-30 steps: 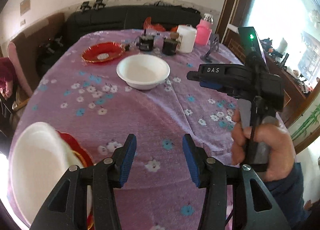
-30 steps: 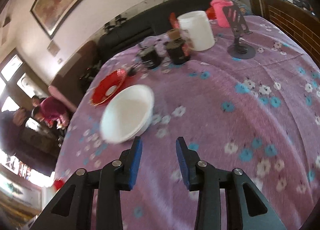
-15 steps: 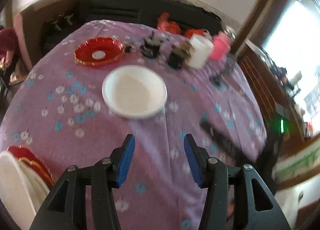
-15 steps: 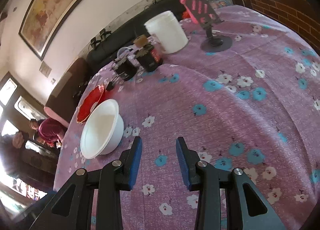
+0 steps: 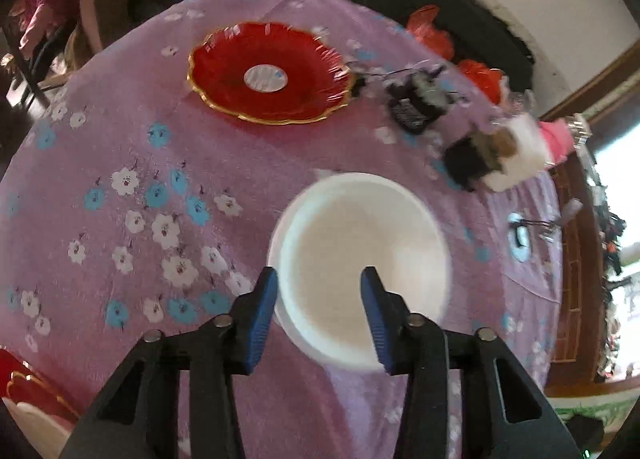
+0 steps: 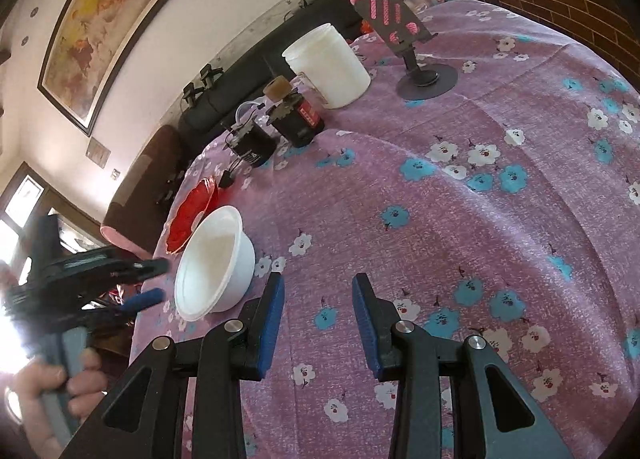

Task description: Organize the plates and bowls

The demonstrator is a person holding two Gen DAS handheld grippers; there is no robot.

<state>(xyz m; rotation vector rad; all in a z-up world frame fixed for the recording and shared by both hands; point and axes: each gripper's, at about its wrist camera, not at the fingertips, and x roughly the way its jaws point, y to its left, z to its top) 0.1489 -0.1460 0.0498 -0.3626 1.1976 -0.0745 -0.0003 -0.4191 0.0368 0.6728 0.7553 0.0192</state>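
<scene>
- Left wrist view: white bowl (image 5: pixel 362 259), round, plain, deep, upright and empty, slightly blurred, on the purple flowered bench (image 5: pixel 140 187) near the middle.
- Left tongs (image 5: pixel 318 309) spread, just been closing in, near-left rim of the bowl between the blue pads (image 5: pixel 262 311), no pinch visible.
- Red plate (image 5: pixel 272 73), scalloped gold rim, pale round centre, farther off and to the left, well apart from the bowl.
- Right wrist view: right tongs (image 6: pixel 318 319) spread over bare cloth, holding nothing, bowl to their left.
</scene>
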